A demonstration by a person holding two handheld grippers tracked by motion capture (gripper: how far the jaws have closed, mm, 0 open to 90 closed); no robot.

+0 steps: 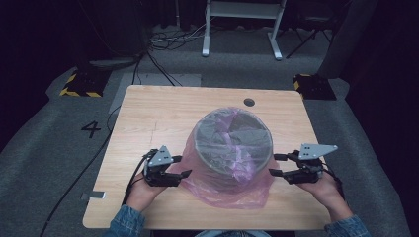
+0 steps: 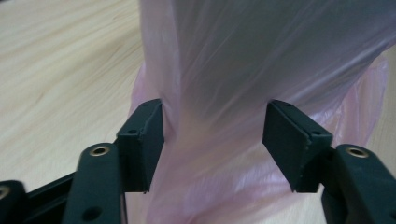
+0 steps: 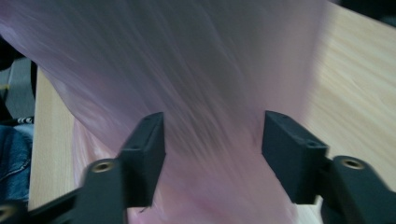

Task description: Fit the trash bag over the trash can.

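A round grey bin [image 1: 232, 148] stands near the front middle of the wooden table [image 1: 158, 113]. A thin pink plastic bag [image 1: 222, 195] is draped over it and spreads onto the table around its base. My left gripper [image 1: 184, 166] sits at the bin's left side, open, with the pink bag film [image 2: 243, 70] hanging loose between its jaws [image 2: 215, 140]. At the bin's right side my right gripper [image 1: 273, 165] is also open, and the blurred pink bag [image 3: 196, 70] lies across the gap between its jaws [image 3: 214, 149].
A cable hole [image 1: 249, 102] sits near the table's far edge. On the floor are cables, two yellow-and-black blocks [image 1: 79, 84] [image 1: 314, 85] by the far corners and a white desk frame [image 1: 242, 29] behind. A piece of tape [image 1: 97, 195] sticks out at the front left.
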